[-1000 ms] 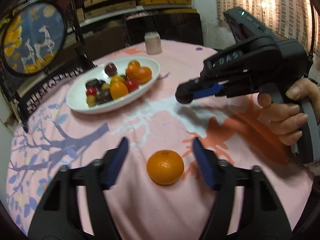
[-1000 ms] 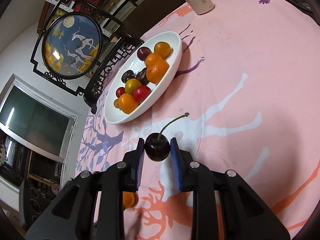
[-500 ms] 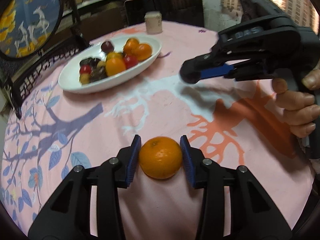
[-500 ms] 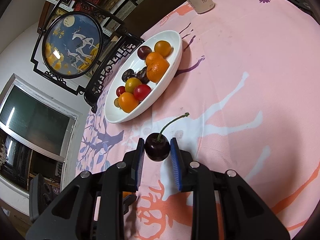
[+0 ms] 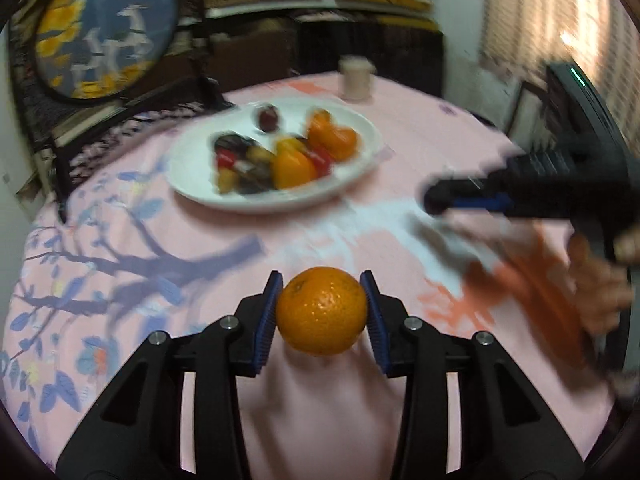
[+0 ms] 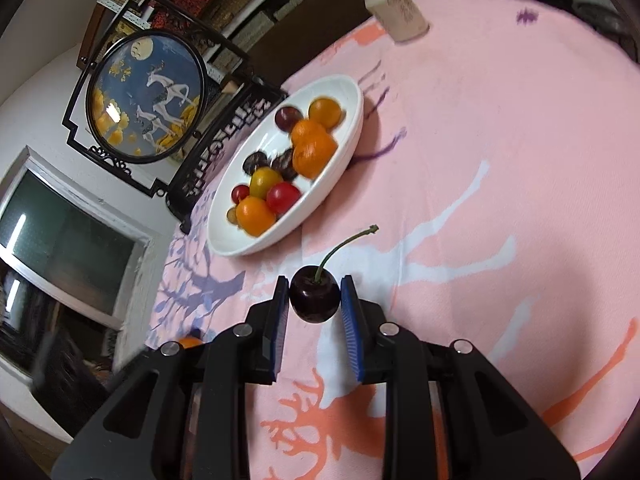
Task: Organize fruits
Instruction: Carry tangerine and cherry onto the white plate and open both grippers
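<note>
Gripping an orange [image 5: 322, 310] in the left claw [image 5: 322, 312], dark cherry [image 6: 314, 294] clamped in the right claw [image 6: 314, 300].

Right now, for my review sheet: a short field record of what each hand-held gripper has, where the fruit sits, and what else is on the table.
left hand-held gripper: shut on an orange
right hand-held gripper: shut on a dark cherry, stem up
dish: white, oval, holding oranges, plums and small tomatoes
tablecloth: pink, branch print
other: can at the far edge
task state: both held fruits not yet in dish
</note>
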